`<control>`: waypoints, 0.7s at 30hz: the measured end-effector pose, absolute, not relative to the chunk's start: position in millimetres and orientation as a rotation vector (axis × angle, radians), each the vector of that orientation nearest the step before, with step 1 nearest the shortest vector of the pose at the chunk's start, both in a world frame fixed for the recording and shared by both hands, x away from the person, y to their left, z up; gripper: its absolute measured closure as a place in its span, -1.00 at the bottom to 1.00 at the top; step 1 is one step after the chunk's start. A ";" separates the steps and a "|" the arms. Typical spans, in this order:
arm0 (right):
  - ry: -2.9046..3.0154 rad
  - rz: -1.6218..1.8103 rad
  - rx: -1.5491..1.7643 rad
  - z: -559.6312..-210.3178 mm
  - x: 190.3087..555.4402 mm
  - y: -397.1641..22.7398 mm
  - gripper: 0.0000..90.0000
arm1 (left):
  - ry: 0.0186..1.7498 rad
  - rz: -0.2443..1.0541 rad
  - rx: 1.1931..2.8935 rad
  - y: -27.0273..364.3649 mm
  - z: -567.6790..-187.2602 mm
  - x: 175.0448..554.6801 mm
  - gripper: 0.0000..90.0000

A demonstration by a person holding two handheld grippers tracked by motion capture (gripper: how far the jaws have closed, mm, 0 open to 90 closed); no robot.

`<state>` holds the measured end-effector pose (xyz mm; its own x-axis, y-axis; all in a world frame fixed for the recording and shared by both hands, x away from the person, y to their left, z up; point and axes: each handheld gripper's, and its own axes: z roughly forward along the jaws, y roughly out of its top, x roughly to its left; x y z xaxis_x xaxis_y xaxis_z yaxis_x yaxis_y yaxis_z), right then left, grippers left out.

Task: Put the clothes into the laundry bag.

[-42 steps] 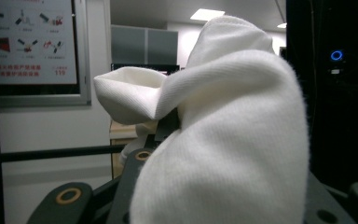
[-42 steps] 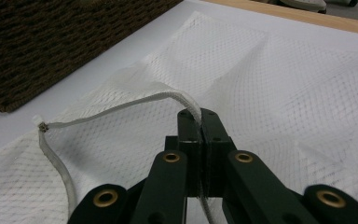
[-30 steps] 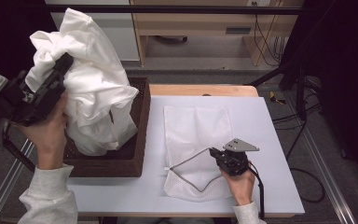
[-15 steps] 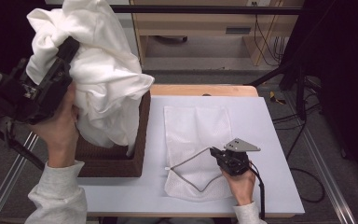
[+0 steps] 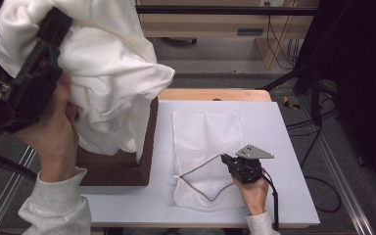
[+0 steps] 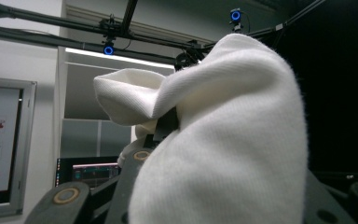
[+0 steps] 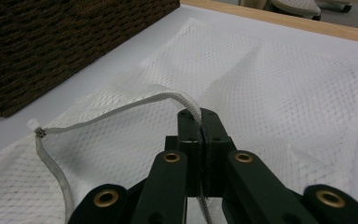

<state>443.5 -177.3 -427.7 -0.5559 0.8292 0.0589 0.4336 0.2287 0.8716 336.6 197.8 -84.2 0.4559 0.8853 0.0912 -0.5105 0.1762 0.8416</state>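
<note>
A big white knit garment (image 5: 112, 73) hangs bunched above a dark woven basket (image 5: 122, 169) at the table's left. My left gripper (image 5: 54, 24) holds it up high, its tips buried in the cloth. In the left gripper view the garment (image 6: 223, 140) drapes over the jaws and hides most of them. A white mesh bag (image 5: 203, 129) lies flat on the white table (image 5: 284, 127). My right gripper (image 5: 226, 160) is shut on the bag's corded rim (image 5: 200, 169), lifting it slightly. The right gripper view shows the right gripper (image 7: 199, 119) pinching that rim (image 7: 121, 107) above the mesh (image 7: 270, 74).
A wooden strip (image 5: 215, 94) borders the table's far edge. Black stands and cables (image 5: 318, 98) crowd the floor at the right. A low shelf (image 5: 200, 24) stands behind the table. Metal rails (image 5: 10, 181) run along the left side.
My left gripper has raised the garment higher, so most of it now hangs clear above the basket. The right gripper has held still on the bag's rim.
</note>
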 end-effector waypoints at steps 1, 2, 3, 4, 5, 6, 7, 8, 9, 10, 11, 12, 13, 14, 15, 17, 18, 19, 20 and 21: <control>2.088 1.272 1.165 -427.5 443.5 -177.3 0.98 | 0.467 1.041 0.948 195.4 -81.9 334.3 0.50; 2.090 1.269 1.154 -427.4 443.8 -177.3 0.98 | 0.459 1.040 0.948 192.5 -80.1 331.8 0.50; 2.090 1.269 1.154 -427.4 443.8 -177.3 0.98 | 0.448 1.040 0.944 189.0 -78.6 329.7 0.50; 2.090 1.269 1.153 -427.3 443.7 -177.3 0.98 | 0.438 1.040 0.947 185.9 -77.2 327.7 0.50; 2.089 1.270 1.151 -427.1 443.5 -177.3 0.98 | 0.428 1.038 0.947 182.5 -75.9 326.3 0.50; 2.089 1.272 1.150 -426.8 443.4 -177.4 0.98 | 0.425 1.034 0.947 179.3 -74.4 325.0 0.50; 2.088 1.272 1.147 -426.6 443.3 -177.9 0.98 | 0.422 1.024 0.945 176.2 -73.2 324.3 0.50; 2.086 1.274 1.153 -426.4 443.3 -177.9 0.98 | 0.414 1.013 0.946 173.4 -72.0 324.0 0.50; 2.084 1.277 1.156 -426.2 443.1 -178.1 0.98 | 0.414 0.997 0.946 170.8 -70.9 323.8 0.50; 2.086 1.277 1.146 -426.0 443.4 -178.7 0.98 | 0.410 0.982 0.943 167.2 -70.1 323.6 0.50; 2.082 1.278 1.151 -425.9 443.4 -179.0 0.98 | 0.409 0.975 0.942 165.2 -70.0 323.5 0.50; 2.080 1.279 1.153 -425.7 443.4 -179.6 0.98 | 0.400 0.949 0.940 159.6 -70.9 323.5 0.50; 2.080 1.279 1.153 -425.7 443.4 -179.6 0.98 | 0.400 0.949 0.940 159.6 -70.9 323.5 0.50; 2.080 1.278 1.155 -425.5 443.5 -180.1 0.98 | 0.396 0.937 0.943 156.9 -72.0 323.6 0.50; 2.079 1.280 1.154 -425.3 443.7 -181.2 0.98 | 0.391 0.931 0.950 154.3 -73.8 323.3 0.50; 2.075 1.283 1.156 -425.2 443.8 -181.6 0.98 | 0.387 0.911 0.957 149.7 -78.9 322.7 0.50; 2.072 1.284 1.157 -425.1 444.3 -182.8 0.98 | 0.383 0.885 0.966 146.3 -86.0 322.6 0.49; 2.072 1.284 1.157 -425.1 444.3 -182.8 0.98 | 0.383 0.885 0.966 146.3 -86.0 322.6 0.49; 2.070 1.285 1.158 -425.0 444.4 -183.0 0.98 | 0.383 0.878 0.971 144.4 -90.0 322.8 0.49; 2.069 1.284 1.161 -425.1 444.5 -183.1 0.98 | 0.385 0.869 0.981 142.4 -94.9 323.6 0.49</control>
<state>444.5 -183.1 -425.1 -0.5506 0.8326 0.0608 0.4240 0.2162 0.8795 323.6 142.4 -94.9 0.6146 0.7839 0.0880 -0.4617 0.2671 0.8459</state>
